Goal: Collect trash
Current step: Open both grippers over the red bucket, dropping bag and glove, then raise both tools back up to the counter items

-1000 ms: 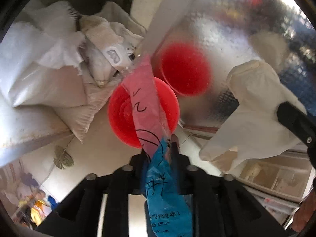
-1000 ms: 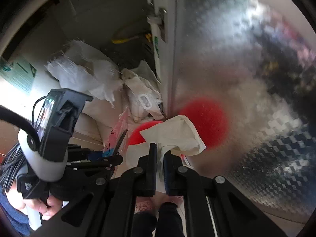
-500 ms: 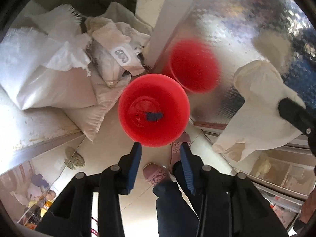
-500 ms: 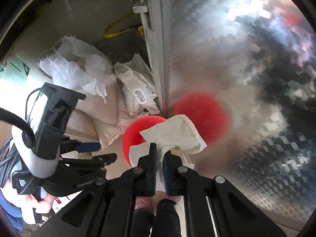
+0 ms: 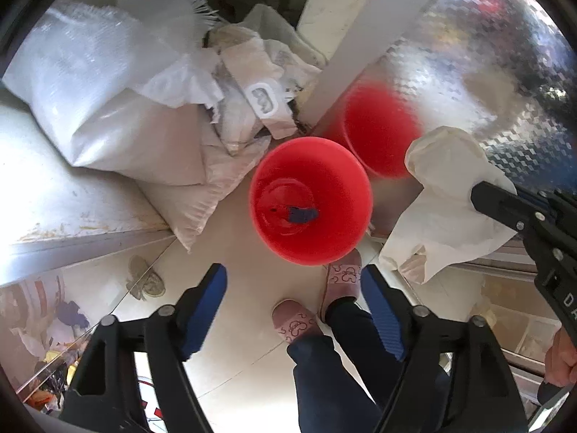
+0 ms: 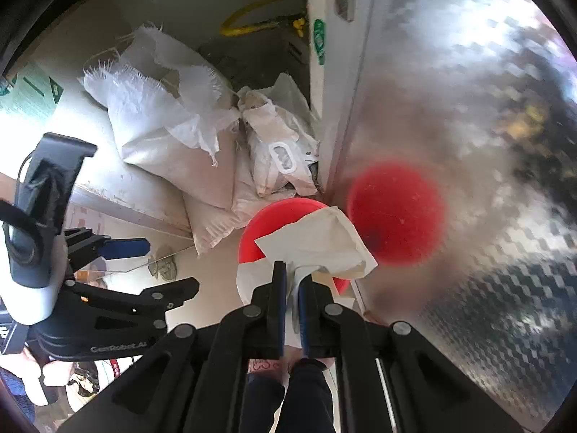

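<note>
opening empty left gripper (image 5: 294,303) above wrapper (image 5: 301,214) in red bucket (image 5: 277,166); right gripper (image 6: 292,281) pinching tissue (image 6: 317,241)

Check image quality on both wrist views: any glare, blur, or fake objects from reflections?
Left wrist: strong fisheye bend; glare on the metal panel; the second red disc is the red bucket's blurred reflection. Right wrist: blown highlights top right, smeared red reflection on the panel, dark vignette corners, the white tissue in the right tool sharp.
</note>
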Motion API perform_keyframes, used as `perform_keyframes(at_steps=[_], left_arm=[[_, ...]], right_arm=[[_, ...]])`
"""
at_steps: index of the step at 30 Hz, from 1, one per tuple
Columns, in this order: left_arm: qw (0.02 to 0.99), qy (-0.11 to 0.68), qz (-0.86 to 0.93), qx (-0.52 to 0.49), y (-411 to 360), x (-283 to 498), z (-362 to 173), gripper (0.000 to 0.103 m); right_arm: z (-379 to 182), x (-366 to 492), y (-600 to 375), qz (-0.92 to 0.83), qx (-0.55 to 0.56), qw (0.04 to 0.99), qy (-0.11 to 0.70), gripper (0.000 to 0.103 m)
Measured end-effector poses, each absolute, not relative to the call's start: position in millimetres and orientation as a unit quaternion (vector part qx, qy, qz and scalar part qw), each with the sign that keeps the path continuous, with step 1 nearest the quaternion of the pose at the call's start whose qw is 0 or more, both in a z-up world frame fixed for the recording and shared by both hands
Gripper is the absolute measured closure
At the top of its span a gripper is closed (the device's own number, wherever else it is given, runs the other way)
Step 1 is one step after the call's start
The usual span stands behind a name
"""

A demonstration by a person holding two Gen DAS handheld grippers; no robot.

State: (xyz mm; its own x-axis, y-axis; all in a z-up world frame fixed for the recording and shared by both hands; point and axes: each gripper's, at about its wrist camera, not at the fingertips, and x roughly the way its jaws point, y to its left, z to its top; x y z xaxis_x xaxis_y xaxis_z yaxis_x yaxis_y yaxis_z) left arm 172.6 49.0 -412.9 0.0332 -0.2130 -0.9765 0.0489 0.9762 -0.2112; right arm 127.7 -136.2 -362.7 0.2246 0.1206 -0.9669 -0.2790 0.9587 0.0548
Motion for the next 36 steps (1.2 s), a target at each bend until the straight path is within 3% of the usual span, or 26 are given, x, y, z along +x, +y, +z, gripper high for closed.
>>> perform_keyframes(at_steps=[9, 12, 14, 26, 36], left_arm=[[0.719, 0.69, -0.074, -0.054, 59, 164, -414, 0.021], [0.72, 0.689, -0.069, -0.05, 60, 161, -415, 0.021], [0.722, 0.687, -0.068, -0.047, 59, 159, -413, 0.021], [0.735, 0.674, -0.062, -0.042, 57, 132, -368, 0.021], [0.776, 0.628, -0.049, -0.03, 58, 110, -233, 0.021]], right_arm=[[-376, 130, -123, 0.142, -0.081, 0.766, 0.621, 0.096], [-378, 129, -121, 0.141, -0.088, 0.763, 0.624, 0.074], [-378, 126, -122, 0.139, -0.09, 0.764, 0.623, 0.047], [-351, 105, -126, 0.129, -0.104, 0.769, 0.618, 0.027], [-251, 82, -126, 0.113, -0.102, 0.784, 0.602, 0.024]])
